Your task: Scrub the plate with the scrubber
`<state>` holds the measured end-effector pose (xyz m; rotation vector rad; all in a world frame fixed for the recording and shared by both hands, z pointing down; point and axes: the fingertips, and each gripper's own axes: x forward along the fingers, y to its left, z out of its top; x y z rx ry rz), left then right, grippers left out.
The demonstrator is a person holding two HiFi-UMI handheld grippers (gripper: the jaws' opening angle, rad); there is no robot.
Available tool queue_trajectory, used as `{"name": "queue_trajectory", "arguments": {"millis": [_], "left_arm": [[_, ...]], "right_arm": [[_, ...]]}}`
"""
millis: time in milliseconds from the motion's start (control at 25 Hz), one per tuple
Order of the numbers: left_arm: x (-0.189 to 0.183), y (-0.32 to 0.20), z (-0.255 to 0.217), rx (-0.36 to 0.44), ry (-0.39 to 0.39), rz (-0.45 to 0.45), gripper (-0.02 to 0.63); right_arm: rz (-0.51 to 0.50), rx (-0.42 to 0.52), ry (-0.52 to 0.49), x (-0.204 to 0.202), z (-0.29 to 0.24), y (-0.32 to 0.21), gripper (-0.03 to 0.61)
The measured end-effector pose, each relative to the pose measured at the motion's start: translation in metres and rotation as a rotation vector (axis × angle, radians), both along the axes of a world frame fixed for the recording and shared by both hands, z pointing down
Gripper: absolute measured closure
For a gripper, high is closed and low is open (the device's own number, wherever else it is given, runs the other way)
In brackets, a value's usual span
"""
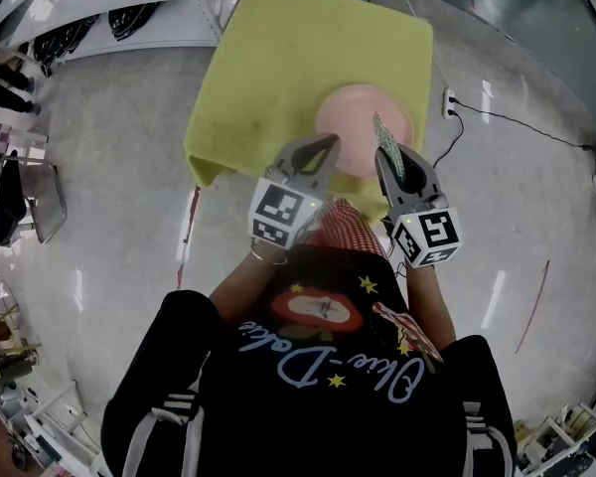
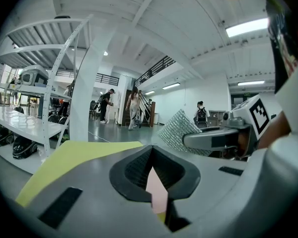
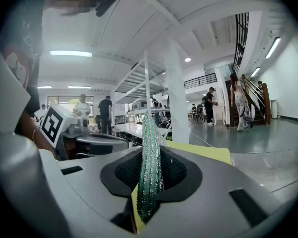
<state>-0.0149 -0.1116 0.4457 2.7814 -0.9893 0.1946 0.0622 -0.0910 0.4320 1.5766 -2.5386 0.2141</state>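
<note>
Left gripper (image 2: 152,148) jaws closed tight; pink plate (image 2: 158,195) glimpsed through their gap. Left of them, yellow cloth (image 2: 74,157); to the right, right gripper (image 2: 187,140) holding scrubber (image 2: 177,128).

The plate (image 1: 356,119) lies on the table (image 1: 278,58), toward its right.

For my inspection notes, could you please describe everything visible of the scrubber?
The scrubber is a thin, flat pad of glittery green-silver mesh. It stands edge-on, pinched between the jaws of the right tool, sticking out past their tips. In the head view it shows over the right side of the pink plate; contact is unclear.
</note>
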Motion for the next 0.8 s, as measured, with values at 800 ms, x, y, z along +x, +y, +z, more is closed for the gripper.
{"name": "queue_trajectory", "arguments": {"millis": [800], "left_arm": [[-0.01, -0.007, 0.003, -0.014, 0.013, -0.014, 0.611]], "right_arm": [[0.005, 0.022, -0.017, -0.004, -0.011, -0.006, 0.517]]}}
